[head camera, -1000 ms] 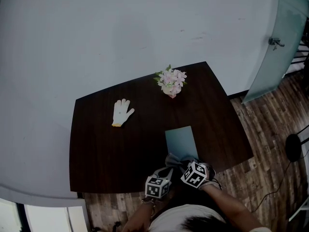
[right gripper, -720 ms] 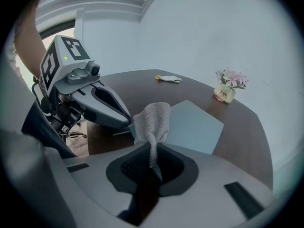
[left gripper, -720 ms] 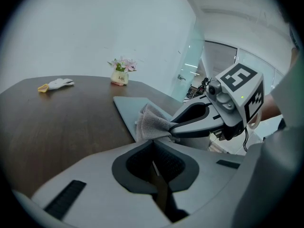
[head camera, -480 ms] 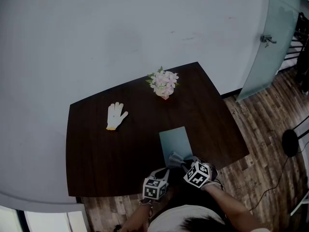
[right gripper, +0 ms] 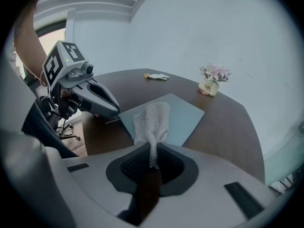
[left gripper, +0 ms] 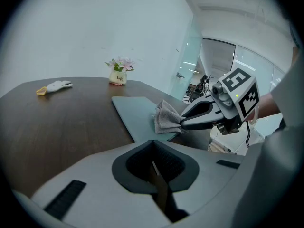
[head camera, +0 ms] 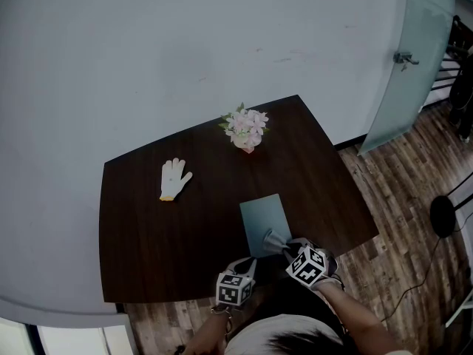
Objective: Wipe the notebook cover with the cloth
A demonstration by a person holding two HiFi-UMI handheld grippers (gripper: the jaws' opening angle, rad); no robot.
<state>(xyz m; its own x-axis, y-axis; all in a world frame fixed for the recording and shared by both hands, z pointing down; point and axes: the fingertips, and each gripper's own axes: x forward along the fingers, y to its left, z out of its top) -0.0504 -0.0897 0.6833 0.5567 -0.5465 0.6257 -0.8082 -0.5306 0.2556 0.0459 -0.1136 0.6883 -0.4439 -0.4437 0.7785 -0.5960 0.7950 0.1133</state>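
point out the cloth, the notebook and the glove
cloth (right gripper: 153,119): right gripper view, its spread middle
notebook (head camera: 261,213): head view, bare cover centre
glove (head camera: 174,177): head view, its palm

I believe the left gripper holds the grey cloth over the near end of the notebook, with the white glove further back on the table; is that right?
Not quite: the right gripper is shut on the cloth, as the right gripper view shows; the left gripper is shut and empty. The notebook and glove are as you say.
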